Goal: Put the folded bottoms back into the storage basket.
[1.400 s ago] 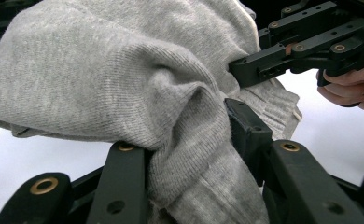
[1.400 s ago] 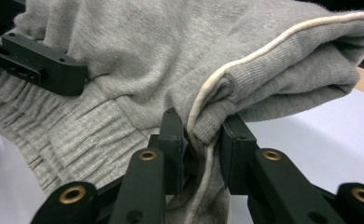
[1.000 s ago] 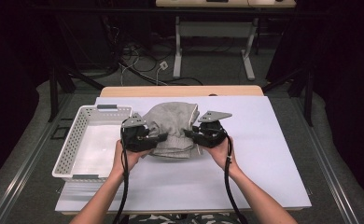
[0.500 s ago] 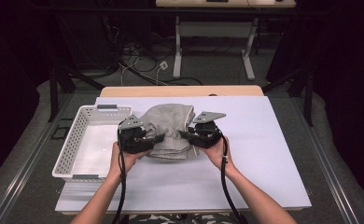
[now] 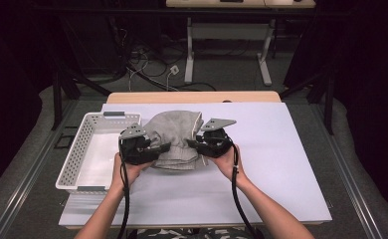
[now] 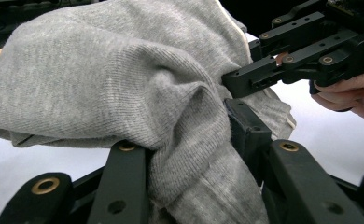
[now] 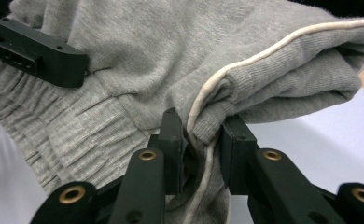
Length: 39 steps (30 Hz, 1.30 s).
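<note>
Left of the grey garment (image 5: 174, 139) on the white table (image 5: 281, 164) sits a basket (image 5: 77, 159), my left tongs (image 5: 162, 148) pinch its left fold, and my right tongs (image 5: 193, 143) clamp its piped edge.

Both grippers, left gripper (image 5: 158, 148) and right gripper (image 5: 194, 143), shifted slightly toward the near table edge. Grey sweatpants (image 5: 174, 132) dragged along, bunching a bit tighter between them.
</note>
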### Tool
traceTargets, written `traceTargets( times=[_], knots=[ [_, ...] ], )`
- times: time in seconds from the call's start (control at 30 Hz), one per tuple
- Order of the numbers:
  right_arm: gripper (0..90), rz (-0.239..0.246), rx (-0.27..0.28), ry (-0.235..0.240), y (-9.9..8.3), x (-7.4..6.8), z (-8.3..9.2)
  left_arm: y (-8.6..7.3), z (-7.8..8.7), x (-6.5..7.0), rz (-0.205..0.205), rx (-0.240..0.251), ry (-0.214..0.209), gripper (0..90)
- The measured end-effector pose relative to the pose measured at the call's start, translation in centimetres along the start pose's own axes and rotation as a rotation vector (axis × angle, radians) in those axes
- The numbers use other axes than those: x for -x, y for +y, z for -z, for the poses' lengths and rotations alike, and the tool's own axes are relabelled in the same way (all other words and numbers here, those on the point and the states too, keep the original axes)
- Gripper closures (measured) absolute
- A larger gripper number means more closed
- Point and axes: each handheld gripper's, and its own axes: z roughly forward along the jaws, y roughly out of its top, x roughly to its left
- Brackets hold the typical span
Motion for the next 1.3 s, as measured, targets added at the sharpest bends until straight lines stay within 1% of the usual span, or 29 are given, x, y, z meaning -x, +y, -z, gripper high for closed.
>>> traceTargets(
  times=[0.1, 0.2, 0.3, 0.7, 0.83, 1.3],
  knots=[
    [72.9, 0.008, 0.002, 0.001, 0.2, -0.1, -0.1, 0.1, 0.2, -0.2, -0.003, 0.001, 0.001, 63.2],
    [72.9, 0.005, 0.005, 0.002, 0.4, -0.2, -0.3, 0.2, 0.5, -0.3, -0.012, -0.001, 0.005, 63.2],
    [72.9, 0.009, 0.012, 0.008, 0.9, -0.4, -0.5, 0.4, 0.9, -0.5, -0.012, 0.004, 0.010, 63.2],
    [72.9, 0.011, 0.020, 0.024, 1.6, -1.1, -1.3, 0.3, 2.2, -1.3, 0.007, 0.010, 0.018, 63.2],
    [72.9, 0.016, 0.024, 0.026, 2.0, -1.4, -1.5, 0.5, 2.7, -1.5, -0.004, 0.010, 0.023, 63.2],
    [72.8, 0.021, 0.037, 0.045, 3.2, -2.3, -2.5, 0.7, 4.2, -2.5, 0.000, 0.020, 0.042, 63.4]
  ],
)
